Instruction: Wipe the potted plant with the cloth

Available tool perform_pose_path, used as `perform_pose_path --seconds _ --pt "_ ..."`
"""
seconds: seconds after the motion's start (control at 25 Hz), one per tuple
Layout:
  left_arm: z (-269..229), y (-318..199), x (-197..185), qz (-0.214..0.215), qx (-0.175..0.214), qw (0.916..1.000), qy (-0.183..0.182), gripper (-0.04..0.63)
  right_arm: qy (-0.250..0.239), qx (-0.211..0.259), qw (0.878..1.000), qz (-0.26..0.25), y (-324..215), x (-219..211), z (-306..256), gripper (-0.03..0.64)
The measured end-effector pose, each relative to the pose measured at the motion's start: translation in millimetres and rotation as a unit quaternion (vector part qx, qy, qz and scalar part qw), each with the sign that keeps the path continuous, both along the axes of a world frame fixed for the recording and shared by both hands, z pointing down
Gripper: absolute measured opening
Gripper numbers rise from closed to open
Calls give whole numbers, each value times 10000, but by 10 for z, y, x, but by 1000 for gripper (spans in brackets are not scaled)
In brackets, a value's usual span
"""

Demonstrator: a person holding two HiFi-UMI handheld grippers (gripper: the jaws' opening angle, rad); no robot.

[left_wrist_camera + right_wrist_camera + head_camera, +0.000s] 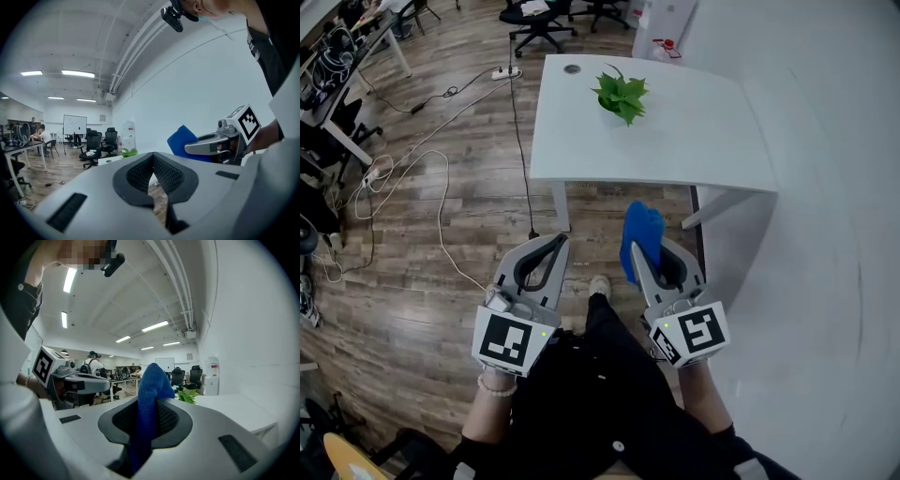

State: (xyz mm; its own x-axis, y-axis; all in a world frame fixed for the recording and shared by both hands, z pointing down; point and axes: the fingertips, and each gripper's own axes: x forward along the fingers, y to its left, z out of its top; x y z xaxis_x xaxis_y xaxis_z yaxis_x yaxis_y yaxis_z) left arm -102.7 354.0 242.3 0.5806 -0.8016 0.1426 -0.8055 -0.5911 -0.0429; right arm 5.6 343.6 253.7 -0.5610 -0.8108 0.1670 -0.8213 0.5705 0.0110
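Head view: left gripper (553, 242) jaws pressed together, nothing in them; right gripper (636, 251) clamped on the blue cloth (641, 229), cloth pokes out past its tips. Potted plant (621, 96) sits ahead of both grippers, well apart from them, on the white table (694, 141), more in line with the right gripper. Wood floor (441, 234) below and to the outer side of the left gripper, cables (441, 183) trailing across it

Left gripper view: pads meet at the tips, only a small gap further back, no object between them. Plant is small and far ahead, just off the jaw tips' left side. Right gripper with the cloth is just beside it, on its right

Right gripper view: jaws closed on the cloth, fabric stands up between the pads and rises above them. Plant shows ahead, just right of the cloth, on the table, not touching. Left gripper is near on the left
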Motion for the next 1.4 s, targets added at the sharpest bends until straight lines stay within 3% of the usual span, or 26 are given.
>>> perform_pose_path --seconds 0.76,1.24,1.4 --pt "102 -1562 359 -647 -160 9977 -121 14 -5 -145 9989 -455 -1682 511 120 87" --pt "214 -2090 465 -971 -175 9947 -281 14 -18 -265 9982 -542 -2243 792 227 87" --pt "269 -2189 546 -848 -112 9955 -412 14 -85 -365 9978 -554 -2285 833 273 87"
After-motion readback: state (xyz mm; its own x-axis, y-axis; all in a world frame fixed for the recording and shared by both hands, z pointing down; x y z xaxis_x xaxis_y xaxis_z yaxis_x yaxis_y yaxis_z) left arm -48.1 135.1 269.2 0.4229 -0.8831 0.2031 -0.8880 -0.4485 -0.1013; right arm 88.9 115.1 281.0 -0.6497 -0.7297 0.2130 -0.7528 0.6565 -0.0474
